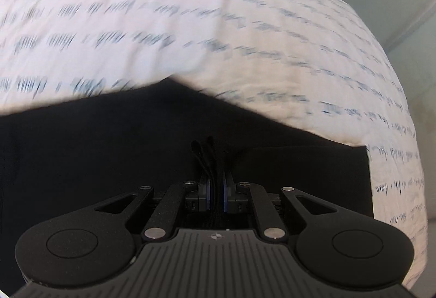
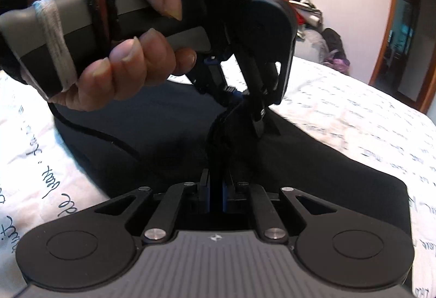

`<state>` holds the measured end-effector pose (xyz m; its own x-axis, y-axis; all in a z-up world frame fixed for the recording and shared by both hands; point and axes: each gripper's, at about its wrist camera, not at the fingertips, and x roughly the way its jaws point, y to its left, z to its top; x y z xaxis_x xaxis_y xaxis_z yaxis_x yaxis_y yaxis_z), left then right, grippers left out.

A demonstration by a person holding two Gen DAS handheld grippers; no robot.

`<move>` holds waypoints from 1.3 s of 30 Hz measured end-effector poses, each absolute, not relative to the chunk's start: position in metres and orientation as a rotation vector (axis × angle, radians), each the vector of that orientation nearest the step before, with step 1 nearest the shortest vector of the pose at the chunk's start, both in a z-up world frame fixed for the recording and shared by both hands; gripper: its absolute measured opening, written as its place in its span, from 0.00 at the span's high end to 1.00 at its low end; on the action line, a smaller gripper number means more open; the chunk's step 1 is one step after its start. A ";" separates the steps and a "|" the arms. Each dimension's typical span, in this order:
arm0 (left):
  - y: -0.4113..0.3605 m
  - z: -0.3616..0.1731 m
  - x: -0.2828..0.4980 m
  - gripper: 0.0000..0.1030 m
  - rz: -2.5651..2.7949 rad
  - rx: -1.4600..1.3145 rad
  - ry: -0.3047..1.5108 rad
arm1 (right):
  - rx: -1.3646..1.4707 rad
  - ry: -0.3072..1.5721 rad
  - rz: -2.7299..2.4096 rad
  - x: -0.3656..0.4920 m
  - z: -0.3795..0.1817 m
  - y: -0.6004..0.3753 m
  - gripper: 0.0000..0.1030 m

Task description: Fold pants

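The black pants (image 1: 109, 140) lie on a white bedspread with script print (image 1: 190, 11). My left gripper (image 1: 216, 175) is shut on a bunched edge of the pants, lifted slightly. In the right wrist view the pants (image 2: 313, 161) spread across the bed. My right gripper (image 2: 216, 178) is shut on a gathered ridge of the same fabric. The left gripper (image 2: 245, 104), held by a hand (image 2: 122, 58), pinches the fabric just ahead of the right one.
The bedspread (image 2: 354, 107) covers the bed all around the pants. A pile of clothes (image 2: 305, 6) sits beyond the bed by a pink wall. A wooden door frame (image 2: 392, 25) stands at the right. A cable (image 2: 90, 131) trails over the pants.
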<state>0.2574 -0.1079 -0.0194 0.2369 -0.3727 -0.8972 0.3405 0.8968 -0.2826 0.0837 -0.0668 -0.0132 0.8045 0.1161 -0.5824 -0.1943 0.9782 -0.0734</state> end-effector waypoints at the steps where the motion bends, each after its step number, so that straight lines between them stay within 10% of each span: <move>1: -0.100 -0.021 0.259 0.88 -0.488 -0.056 1.243 | -0.143 0.610 0.171 0.084 -0.012 -0.062 0.93; 27: -0.051 -0.036 0.250 0.81 -0.462 -0.109 1.161 | -0.217 0.609 0.247 0.057 -0.019 -0.068 0.93; 39: -0.007 0.024 0.185 0.66 -0.422 -0.122 0.894 | 0.506 0.599 0.334 0.001 0.018 -0.226 0.48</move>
<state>0.1853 -0.0075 0.0236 0.5504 -0.4057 -0.7297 0.3057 0.9112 -0.2760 0.0015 -0.2259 0.0180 0.7791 0.4372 -0.4493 -0.1522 0.8272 0.5409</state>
